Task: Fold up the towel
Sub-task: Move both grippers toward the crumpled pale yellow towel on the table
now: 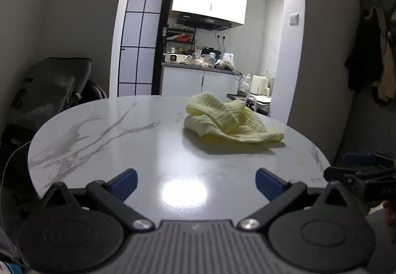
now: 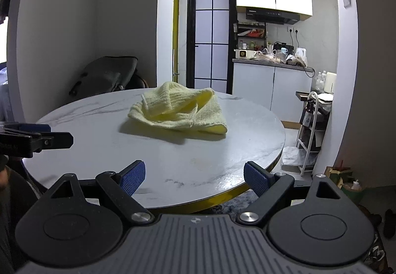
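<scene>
1. Left wrist view: the left gripper [image 1: 196, 182] hangs over the near edge of the round marble table [image 1: 99, 135], its blue-padded jaws spread wide apart with nothing between them.
2. Same view: the pale yellow towel [image 1: 230, 120] lies crumpled on the table, beyond the gripper and toward the table's far right side. One ribbed band is flopped over the rest, and a flat corner trails toward the right rim. It is well apart from the fingers.
3. Same view: the right gripper [image 1: 358, 170] shows at the frame's right edge, just off the table's near-right rim and seen side-on, so its jaw gap cannot be judged from here.
4. Right wrist view: the right gripper [image 2: 194, 178] sits at the table [image 2: 247, 150] rim nearest the camera, jaws parted wide and empty. The towel [image 2: 180, 113] rests near the table's middle, bunched in loose overlapping layers with a rolled edge facing the near right. It is well clear of the fingers.
5. Same view: the left gripper [image 2: 49, 136] pokes in from the left, beside the table's left rim and level with the towel; its opening is unreadable from this angle.
6. Progress, as a judgement: nothing is folded yet. The towel looks untouched by either tool. Left to do: take hold of corners, spread the cloth flat, then make the folds.
</scene>
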